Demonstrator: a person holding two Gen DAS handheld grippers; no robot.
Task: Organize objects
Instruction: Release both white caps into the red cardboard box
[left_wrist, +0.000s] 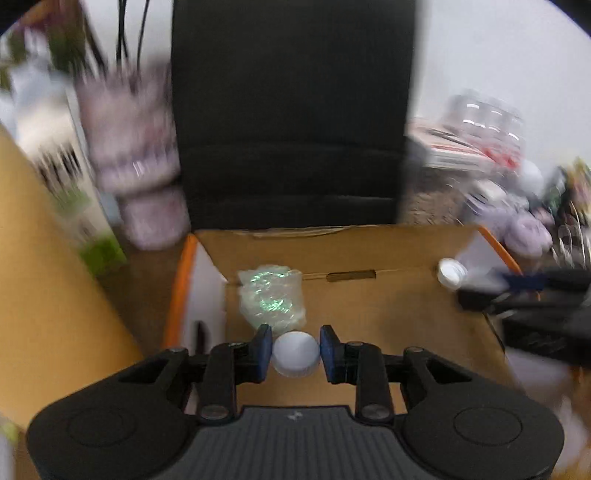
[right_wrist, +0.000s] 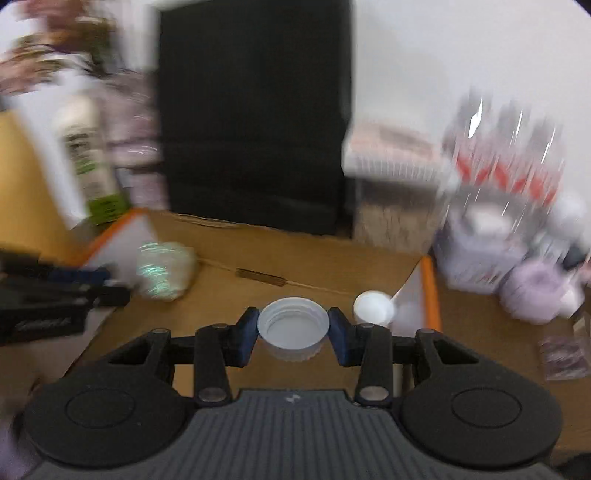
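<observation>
Left wrist view: left gripper (left_wrist: 295, 352) is clamped on a white cap (left_wrist: 295, 353), closed top facing the camera, 1 pad on each side. The gripper hangs over the open cardboard box (left_wrist: 388, 314), near its front edge. A crumpled plastic bag (left_wrist: 271, 299) lies on the box floor just ahead of the fingertips, towards the left wall.

Right wrist view: right gripper (right_wrist: 293, 328) is clamped on a wider white cap (right_wrist: 293, 326), hollow side up, threads visible. It is also over the box, towards the right wall. A small white bottle (right_wrist: 373, 308) stands on the box floor just right of the right fingertip; contact can't be told.

Key relation, judged:
- Both caps are already above the box, so the drop zone lies straight below each gripper, not ahead.
- Caps are round; no long axis to align.
- Neither hand looks clearly nearer the floor; blur prevents a firm call.
- Left side has bare cardboard right of the bag. Right side is tighter: a release may land the cap against the bottle.

Surroundings outside the box are too blurred to name.
</observation>
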